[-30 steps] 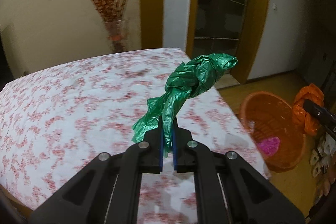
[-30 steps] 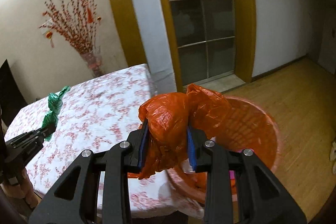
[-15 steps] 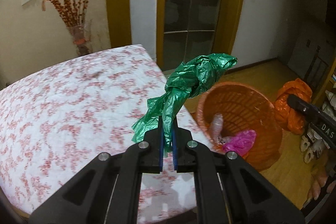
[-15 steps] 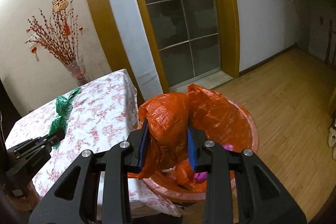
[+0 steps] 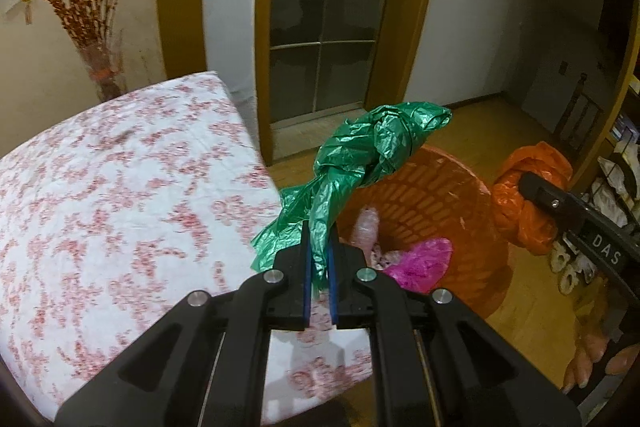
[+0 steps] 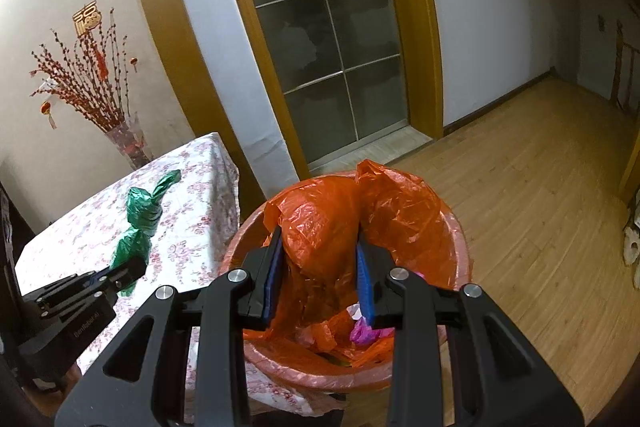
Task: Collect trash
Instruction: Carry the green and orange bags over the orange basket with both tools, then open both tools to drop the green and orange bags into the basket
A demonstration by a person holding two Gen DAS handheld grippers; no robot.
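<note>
right gripper (image 6: 320,277) is clamped on the orange plastic bag (image 6: 352,215) right over the orange basket (image 6: 456,251). left gripper (image 5: 319,277) pinches the green plastic bag (image 5: 360,167) by its tail near the table (image 5: 120,187) edge. thin plastic could snag a pad on release, or drape over the rim.

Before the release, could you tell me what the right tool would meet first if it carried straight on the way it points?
Probably the orange basket: the right tool, gripping the orange bag, points into its opening, toward the pink trash inside. Depth is unclear.
</note>
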